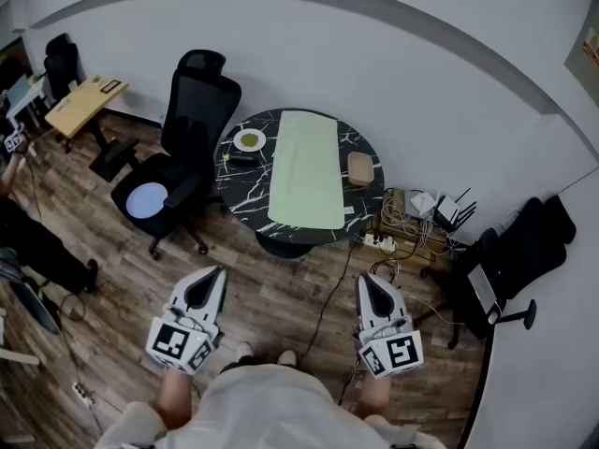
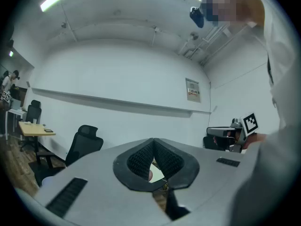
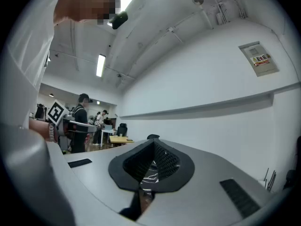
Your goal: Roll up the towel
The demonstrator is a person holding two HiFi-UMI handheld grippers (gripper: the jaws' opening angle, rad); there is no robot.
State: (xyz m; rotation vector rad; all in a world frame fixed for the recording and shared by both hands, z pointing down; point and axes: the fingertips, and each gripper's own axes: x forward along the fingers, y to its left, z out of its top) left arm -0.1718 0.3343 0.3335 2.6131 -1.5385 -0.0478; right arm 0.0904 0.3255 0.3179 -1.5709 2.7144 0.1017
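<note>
Well beyond left gripper (image 1: 213, 275), right gripper (image 1: 367, 282): flat towel (image 1: 307, 171).

No print is legible; the wall notice (image 3: 260, 59) is too small to read.

Towel (image 1: 306, 168) matt soft cloth; table (image 1: 241, 187) glossy black marble (white veins); floor (image 1: 281, 293) wood planks.

Small dish (image 1: 249, 140) contents (greenish) indistinct
</note>
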